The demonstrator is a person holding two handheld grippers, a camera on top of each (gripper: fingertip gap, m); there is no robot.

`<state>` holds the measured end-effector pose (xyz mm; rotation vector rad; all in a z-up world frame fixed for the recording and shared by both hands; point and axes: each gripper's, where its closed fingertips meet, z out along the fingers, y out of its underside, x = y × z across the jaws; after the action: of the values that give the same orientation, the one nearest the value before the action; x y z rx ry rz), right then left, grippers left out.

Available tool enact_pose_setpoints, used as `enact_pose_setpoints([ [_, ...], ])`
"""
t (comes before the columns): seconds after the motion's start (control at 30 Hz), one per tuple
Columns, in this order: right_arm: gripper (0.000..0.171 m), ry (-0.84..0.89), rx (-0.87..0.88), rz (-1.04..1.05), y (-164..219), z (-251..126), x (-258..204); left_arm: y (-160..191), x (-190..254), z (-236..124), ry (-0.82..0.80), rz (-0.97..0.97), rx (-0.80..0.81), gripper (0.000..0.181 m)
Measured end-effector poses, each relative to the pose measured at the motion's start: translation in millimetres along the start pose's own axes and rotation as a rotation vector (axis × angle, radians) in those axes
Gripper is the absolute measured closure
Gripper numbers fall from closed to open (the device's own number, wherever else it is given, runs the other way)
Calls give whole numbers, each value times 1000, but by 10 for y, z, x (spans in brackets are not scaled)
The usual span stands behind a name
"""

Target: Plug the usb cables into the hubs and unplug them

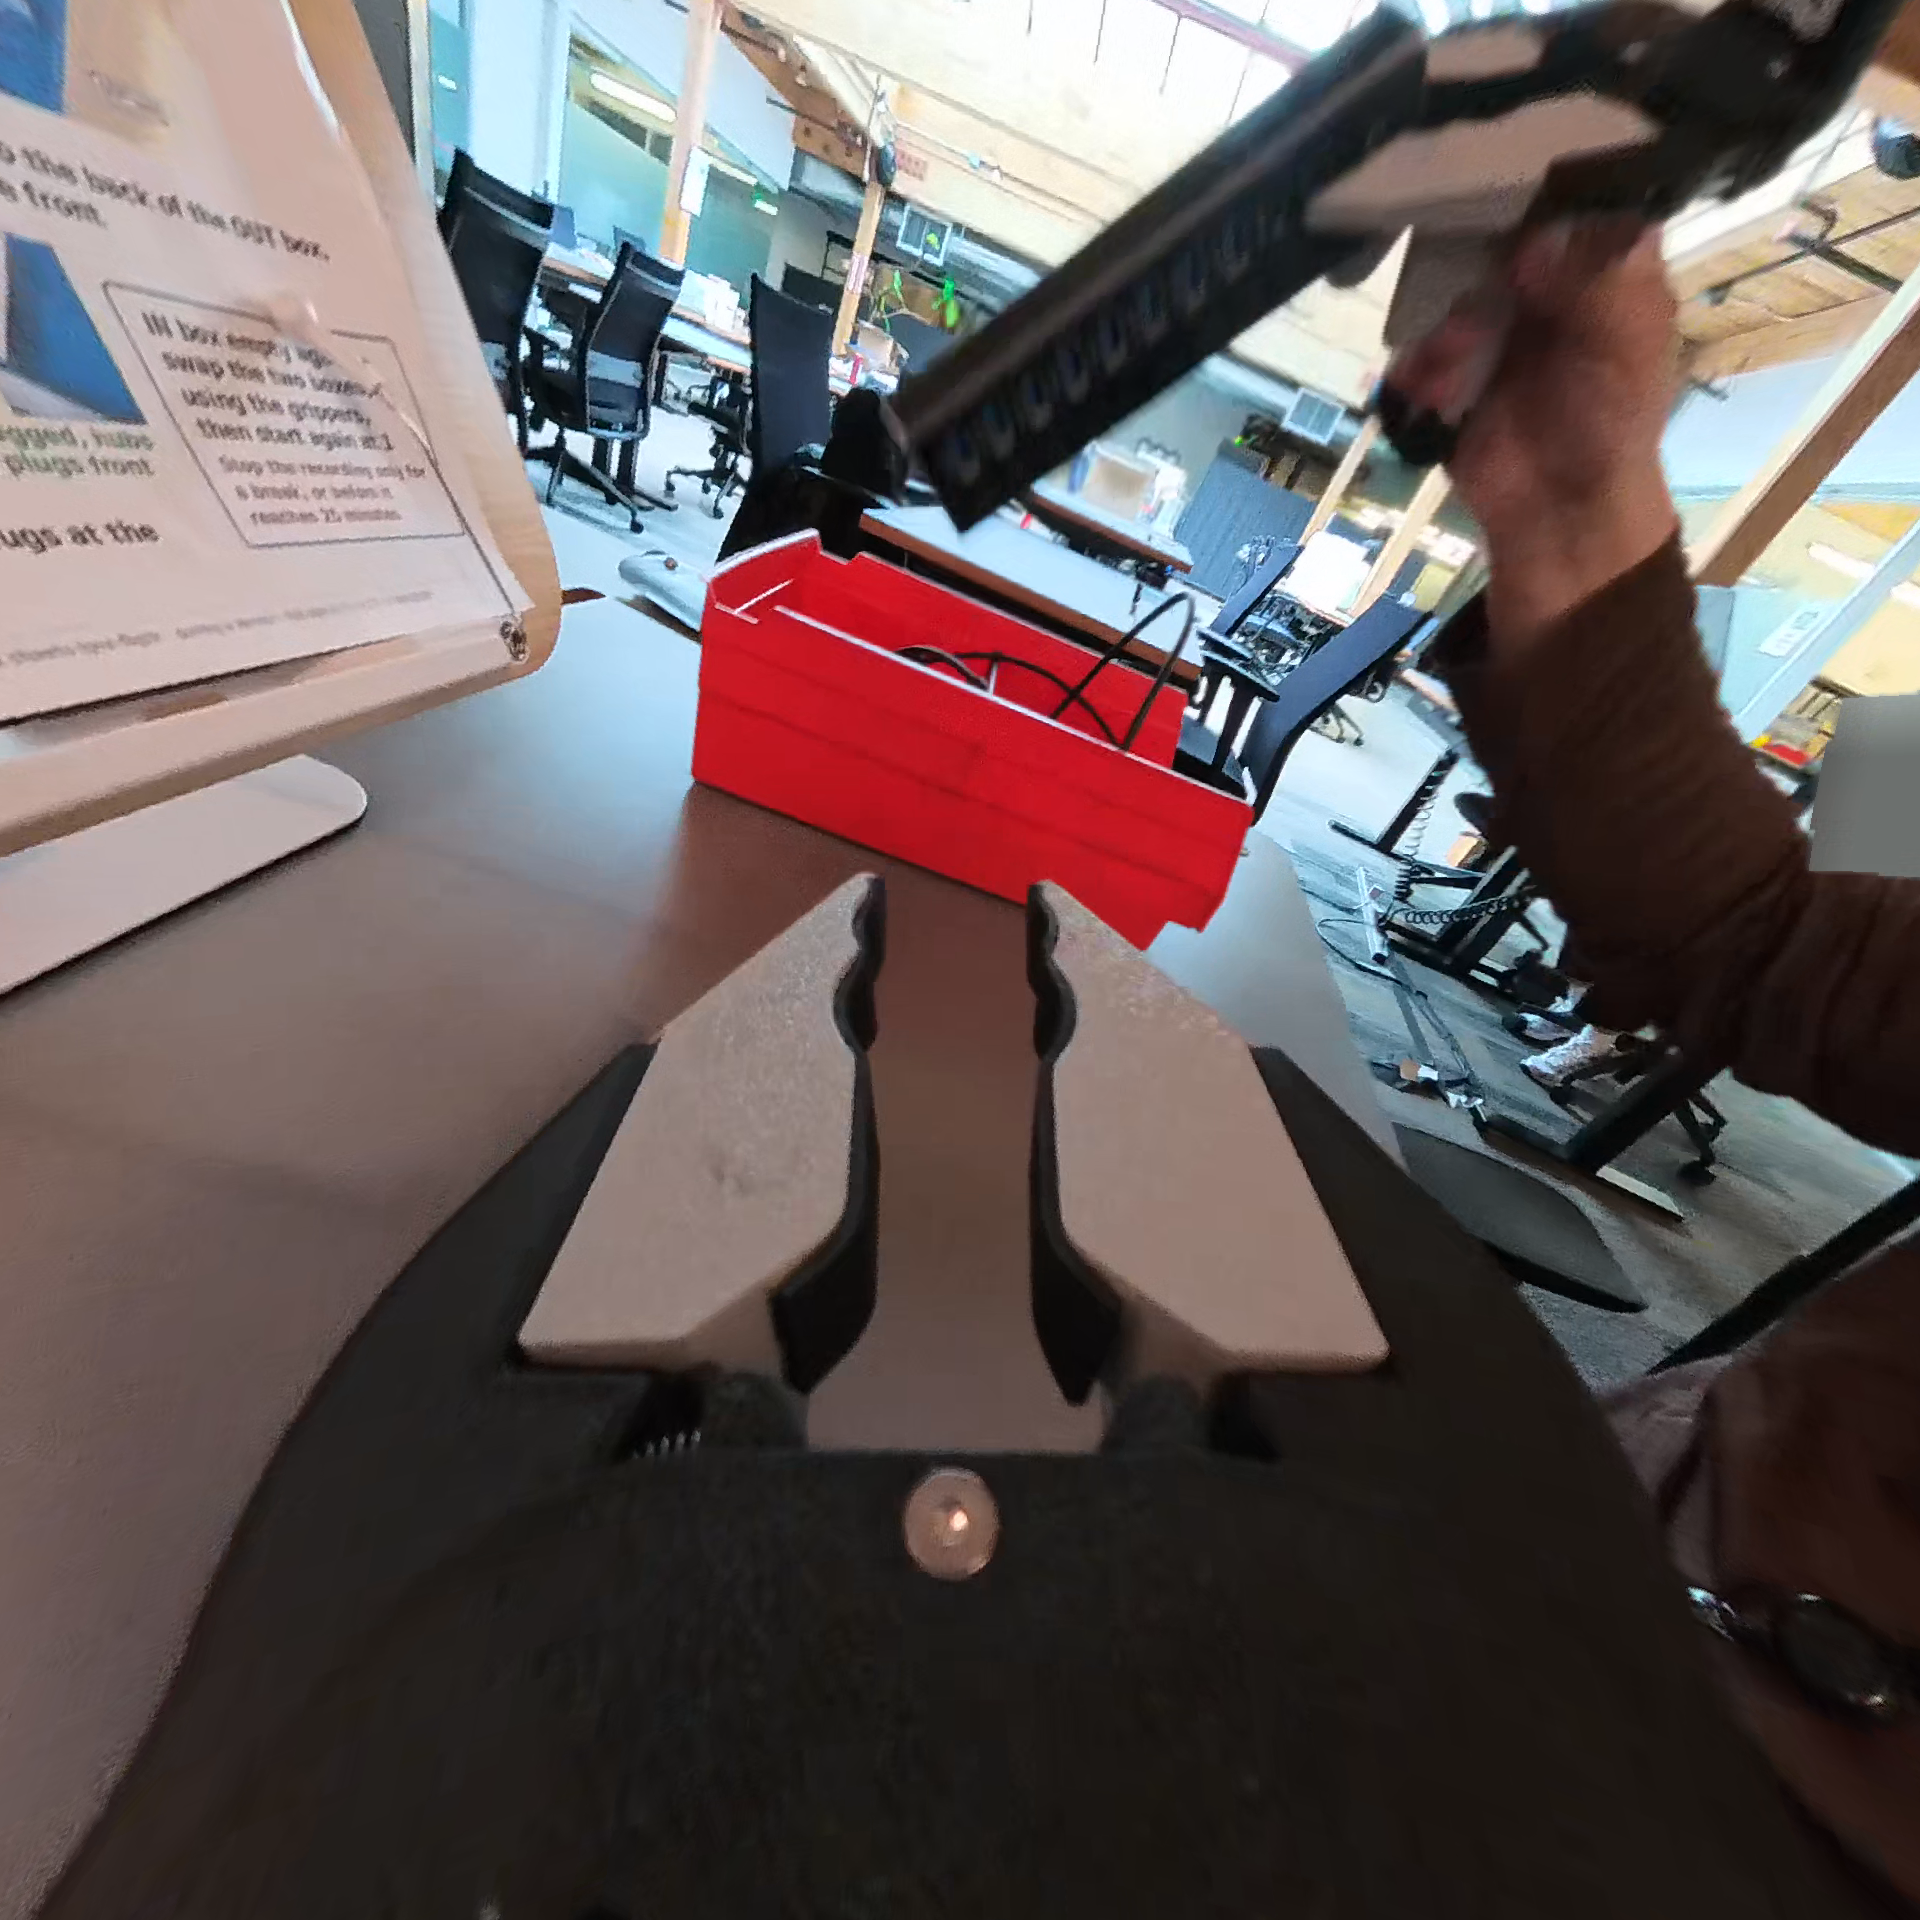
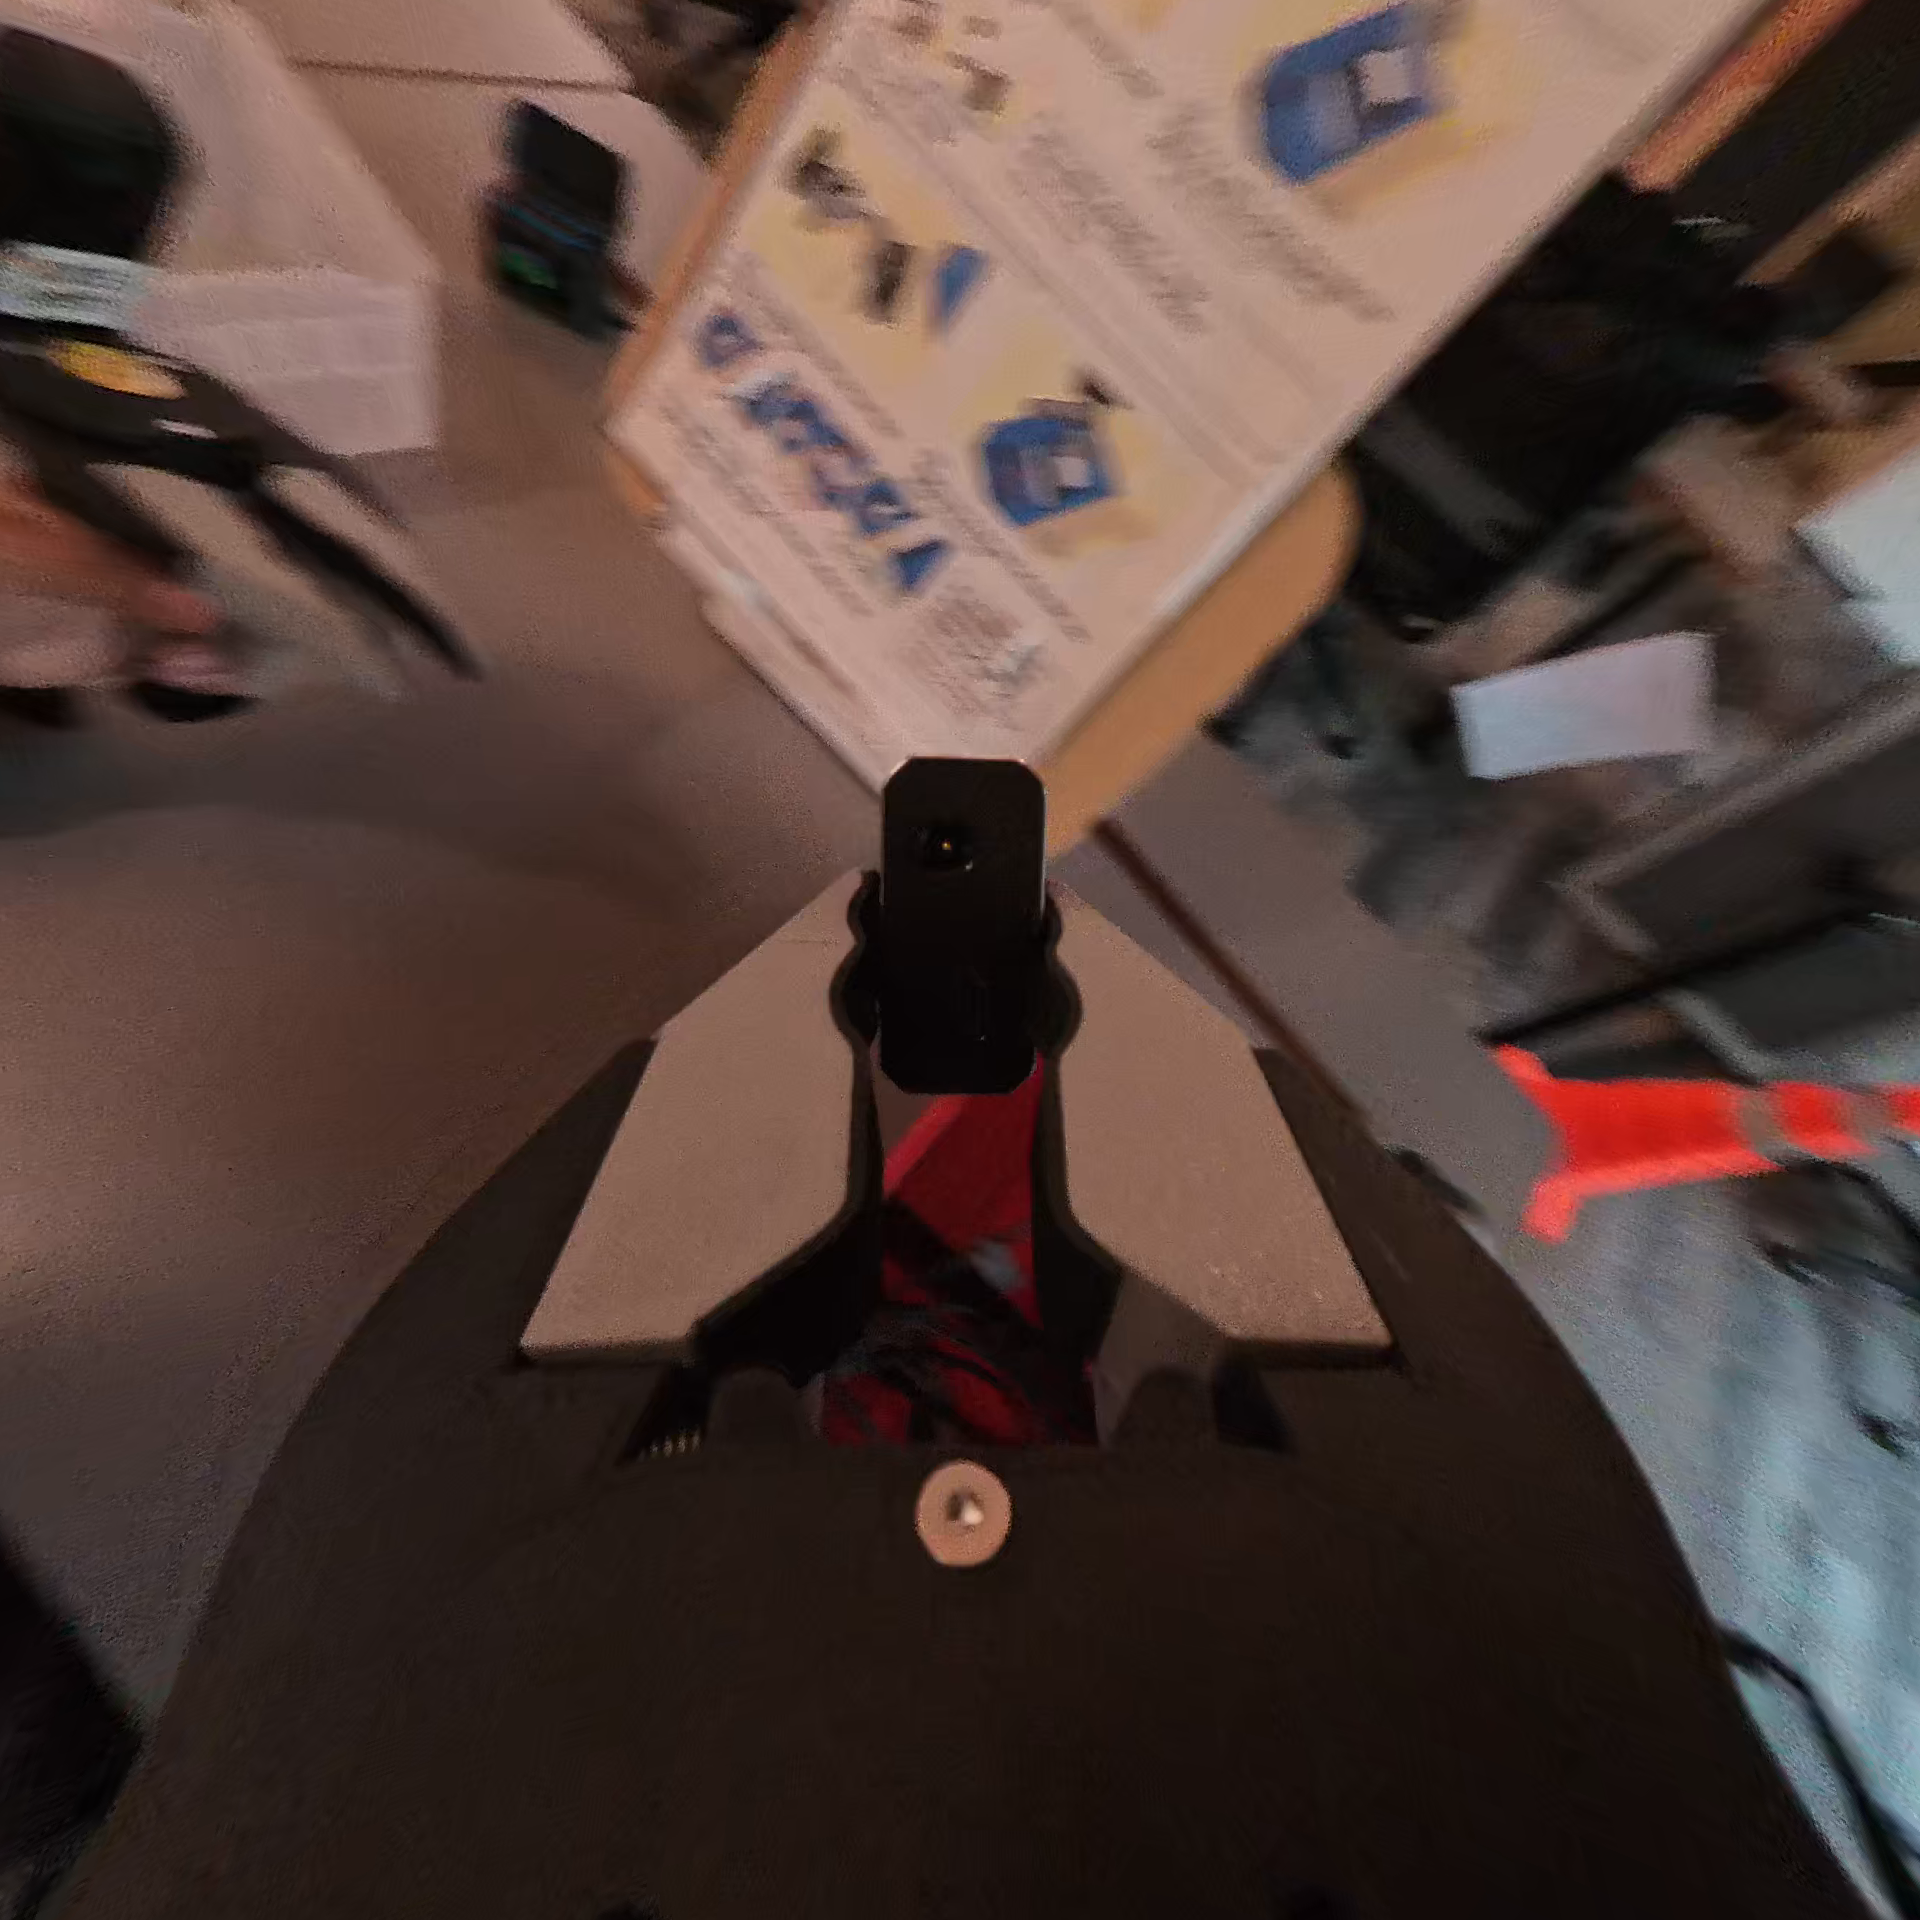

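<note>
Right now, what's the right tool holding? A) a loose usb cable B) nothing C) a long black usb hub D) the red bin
C: the right tool is shut on the end of a long black usb hub, held up in the air above the red bin, while the left tool is open and empty.

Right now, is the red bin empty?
No. The red bin holds black cables, looping above its rim. How many, cannot tell.
</note>
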<state>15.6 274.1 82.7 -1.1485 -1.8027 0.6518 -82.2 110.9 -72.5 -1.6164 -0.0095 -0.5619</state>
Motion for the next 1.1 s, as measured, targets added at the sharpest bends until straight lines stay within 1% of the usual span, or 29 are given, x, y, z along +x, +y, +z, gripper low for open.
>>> enact_pose_setpoints([
  [0.1,148,239,-136,-83,166,-100,564,74,-32,31,-23,-3,-46,159],
  [0.2,147,357,-336,-139,527,-9,899,103,-51,41,-21,-30,-55,159],
  [0.33,147,370,-583,-229,1112,374,980,130,-91,37,-33,-44,-63,160],
  [0.43,146,306,-834,-231,1708,741,835,174,-99,63,-41,-42,-84,161],
  [0.5,142,264,-929,-217,1997,991,705,229,-127,82,-57,-46,-113,161],
  [0.53,144,247,-910,-197,2012,1117,643,252,-136,87,-62,-45,-127,160],
  [0.6,143,242,-821,-126,1850,1256,579,286,-165,82,-88,-25,-150,160],
  [0.7,149,206,-556,-23,1295,1283,483,296,-206,66,-129,17,-169,160],
  [0.77,132,211,-408,11,968,1165,458,295,-230,59,-149,33,-173,160],
  [0.83,125,172,-317,55,810,1008,318,294,-255,50,-168,40,-176,159],
  [0.9,118,135,-249,70,781,855,135,287,-261,46,-178,48,-174,159],
  [0.97,118,142,-193,44,846,700,-6,286,-251,51,-187,73,-180,158],
  [1.0,116,177,-177,30,925,616,-28,271,-227,58,-189,105,-177,158],
  [1.1,99,225,-172,39,1267,382,-133,187,-52,109,-167,251,-137,158],
])
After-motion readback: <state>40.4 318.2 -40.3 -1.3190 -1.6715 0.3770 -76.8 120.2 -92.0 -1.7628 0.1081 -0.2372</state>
